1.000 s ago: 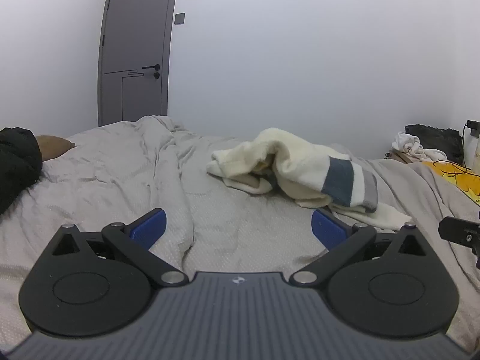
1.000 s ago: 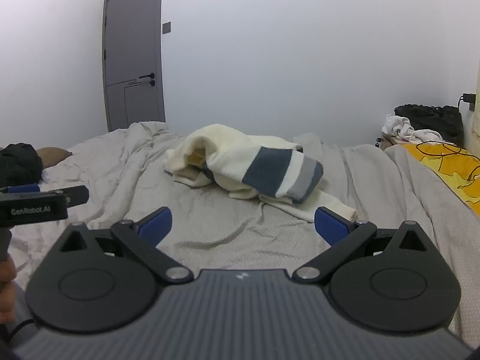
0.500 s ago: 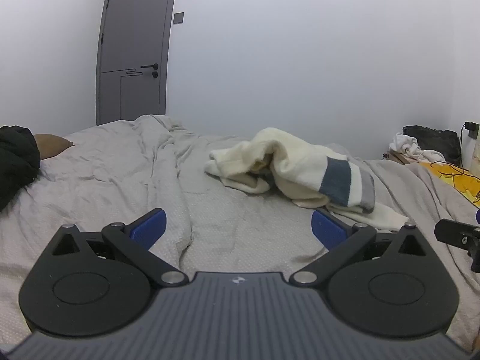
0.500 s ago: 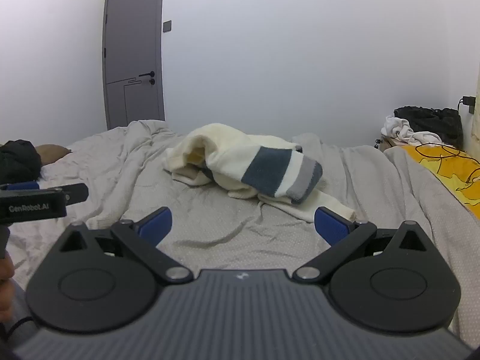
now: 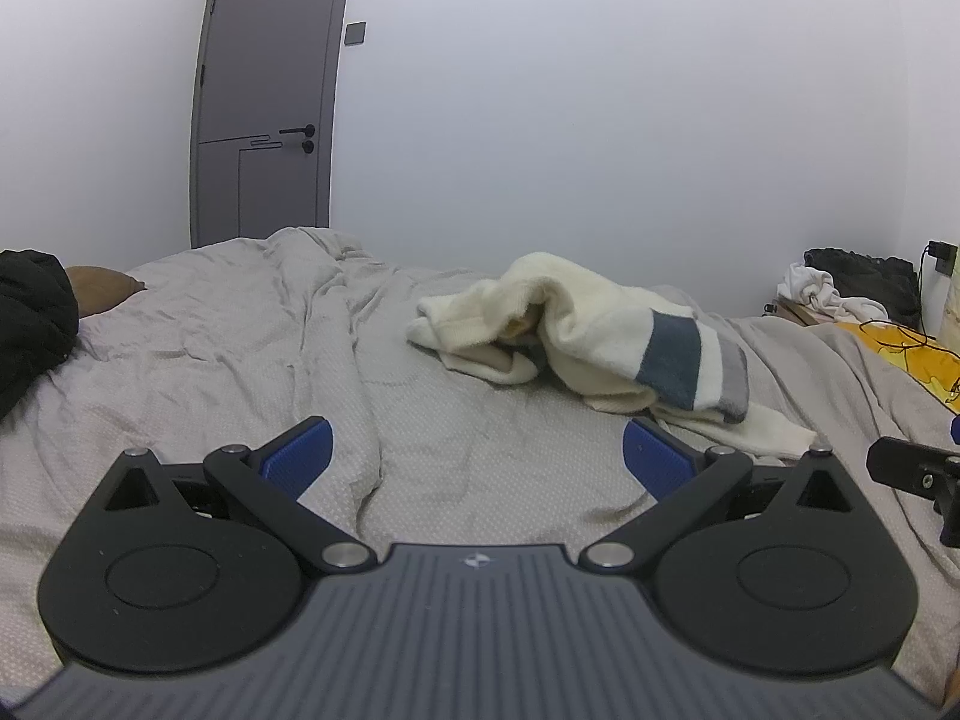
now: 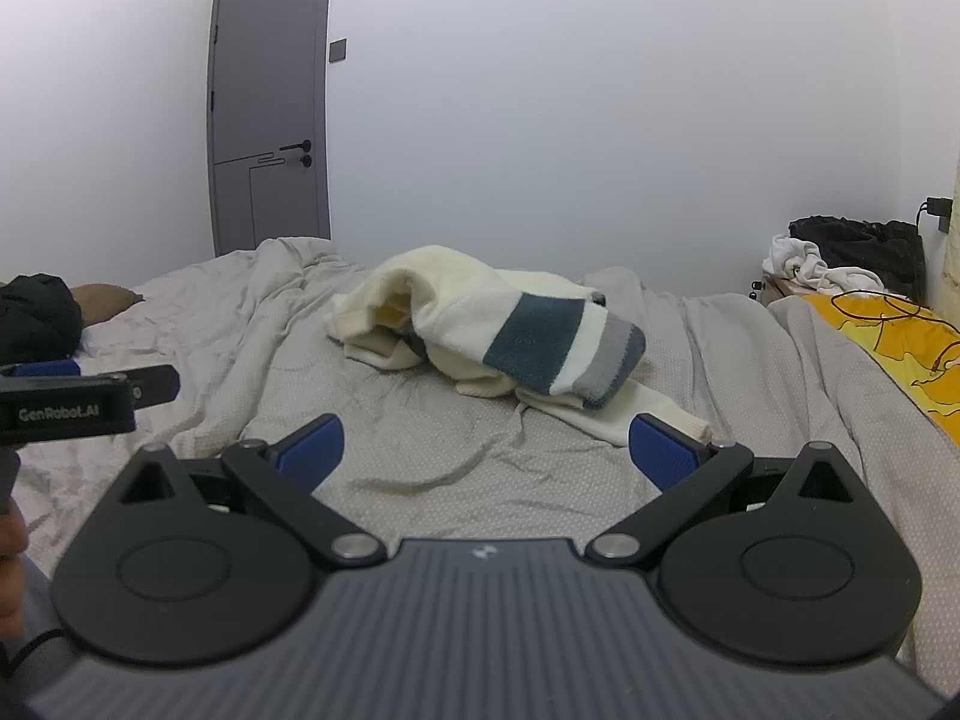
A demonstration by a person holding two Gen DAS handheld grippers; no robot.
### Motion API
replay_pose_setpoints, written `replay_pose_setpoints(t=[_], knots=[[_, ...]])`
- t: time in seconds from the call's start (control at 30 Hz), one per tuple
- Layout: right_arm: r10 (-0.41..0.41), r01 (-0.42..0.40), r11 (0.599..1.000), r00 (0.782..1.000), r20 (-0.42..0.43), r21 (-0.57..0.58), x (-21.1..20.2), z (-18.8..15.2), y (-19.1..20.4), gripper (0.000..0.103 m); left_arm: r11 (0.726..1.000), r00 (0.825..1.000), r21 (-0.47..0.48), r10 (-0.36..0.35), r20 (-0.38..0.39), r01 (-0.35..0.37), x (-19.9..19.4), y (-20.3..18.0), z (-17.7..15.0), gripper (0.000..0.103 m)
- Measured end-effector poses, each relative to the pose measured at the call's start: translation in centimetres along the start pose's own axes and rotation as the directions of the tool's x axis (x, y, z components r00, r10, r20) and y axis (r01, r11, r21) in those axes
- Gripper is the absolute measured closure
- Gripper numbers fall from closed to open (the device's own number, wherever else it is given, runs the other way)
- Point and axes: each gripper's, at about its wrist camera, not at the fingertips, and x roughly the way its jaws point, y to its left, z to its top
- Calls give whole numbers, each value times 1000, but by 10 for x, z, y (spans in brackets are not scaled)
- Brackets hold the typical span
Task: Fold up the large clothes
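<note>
From the left wrist view, the left gripper (image 5: 477,459) hangs low over the bed (image 5: 210,360) with its blue pads spread wide apart and nothing between them. The cream sweater (image 5: 594,336), banded in dark blue and grey, lies crumpled on the grey cover ahead and a little to the right, apart from the gripper. A black garment (image 5: 30,324) sits at the far left, and a grey door (image 5: 264,102) stands closed behind. From the right wrist view, the right gripper (image 6: 486,450) is likewise fully spread and empty, with the sweater (image 6: 498,330) heaped straight ahead. The left gripper's (image 6: 78,396) side shows at the left edge, and a yellow cloth (image 6: 888,336) lies at the right.
</note>
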Motion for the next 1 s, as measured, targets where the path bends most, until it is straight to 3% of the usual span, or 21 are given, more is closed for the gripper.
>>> replay_pose_setpoints(t=[1.0], knots=[[-6,6,1000,1000,-3,-9,-1,-1,2,0,1000,1000,17,-11,-24,11,9,-6,-4,0]])
